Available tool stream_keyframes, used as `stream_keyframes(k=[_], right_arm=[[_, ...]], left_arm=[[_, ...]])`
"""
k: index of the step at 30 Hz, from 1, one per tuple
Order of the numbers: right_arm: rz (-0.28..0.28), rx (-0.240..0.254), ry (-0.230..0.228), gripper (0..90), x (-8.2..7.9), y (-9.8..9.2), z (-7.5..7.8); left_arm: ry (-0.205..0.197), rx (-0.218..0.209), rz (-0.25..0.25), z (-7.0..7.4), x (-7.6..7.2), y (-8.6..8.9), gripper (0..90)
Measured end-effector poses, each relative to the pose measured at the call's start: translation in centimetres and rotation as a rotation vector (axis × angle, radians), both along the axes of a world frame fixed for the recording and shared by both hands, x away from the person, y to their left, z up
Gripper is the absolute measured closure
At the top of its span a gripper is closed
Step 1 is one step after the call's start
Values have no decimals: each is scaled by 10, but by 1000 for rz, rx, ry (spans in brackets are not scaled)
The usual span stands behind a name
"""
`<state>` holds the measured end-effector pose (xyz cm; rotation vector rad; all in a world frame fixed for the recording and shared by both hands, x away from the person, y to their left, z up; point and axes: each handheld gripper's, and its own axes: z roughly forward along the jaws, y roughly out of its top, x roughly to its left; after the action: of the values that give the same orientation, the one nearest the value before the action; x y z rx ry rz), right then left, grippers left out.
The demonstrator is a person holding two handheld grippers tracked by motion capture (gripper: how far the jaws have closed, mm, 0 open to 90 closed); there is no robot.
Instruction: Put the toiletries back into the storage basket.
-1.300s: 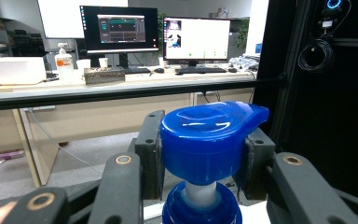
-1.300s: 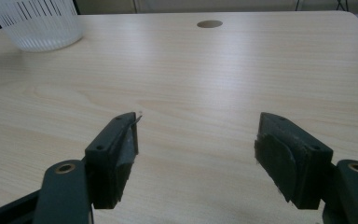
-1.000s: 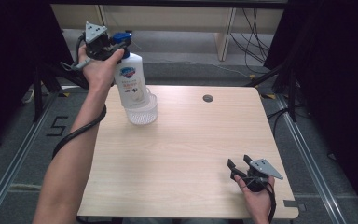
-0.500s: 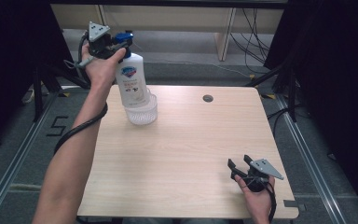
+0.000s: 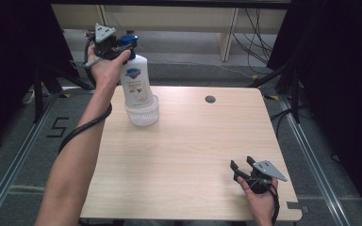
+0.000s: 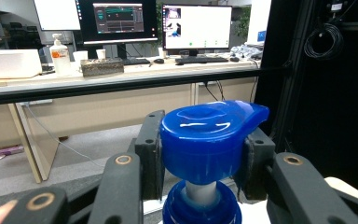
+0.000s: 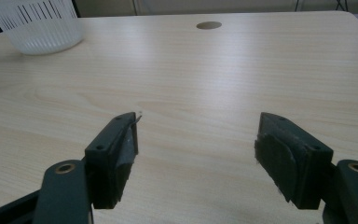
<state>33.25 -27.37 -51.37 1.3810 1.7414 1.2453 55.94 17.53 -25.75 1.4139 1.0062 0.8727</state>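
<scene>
A white soap bottle (image 5: 136,84) with a blue pump head (image 6: 209,135) stands slightly tilted at the table's far left. Its base is down in the mouth of a white slotted basket (image 5: 143,113); whether it rests on the basket's bottom is hidden. My left gripper (image 5: 122,47) comes in level from the left, shut on the pump head, with a pad pressing on each side (image 6: 151,149). My right gripper (image 5: 242,167) lies low over the table's near right corner. It is open, and only bare wood shows between its jaws (image 7: 196,154).
The light wooden table (image 5: 193,141) has a round cable hole (image 5: 210,99) at its far middle. The basket (image 7: 37,23) is far off to the right gripper's upper left. Black frame posts and cables stand around the table, and a desk with monitors (image 6: 121,21) lies beyond.
</scene>
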Motion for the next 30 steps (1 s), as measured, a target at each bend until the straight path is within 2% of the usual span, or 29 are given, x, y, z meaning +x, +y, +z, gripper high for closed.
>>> stream_keyframes(k=[10, 15, 30], right_arm=[[13, -2, 5, 303, -2, -1, 1], [7, -15, -7, 303, 0, 0, 0], [20, -5, 0, 302, -2, -1, 1]], left_arm=[[17, 10, -10, -10, 5, -6, 594], [33, 10, -7, -15, 8, -8, 594], [67, 23, -3, -35, 11, -8, 593]])
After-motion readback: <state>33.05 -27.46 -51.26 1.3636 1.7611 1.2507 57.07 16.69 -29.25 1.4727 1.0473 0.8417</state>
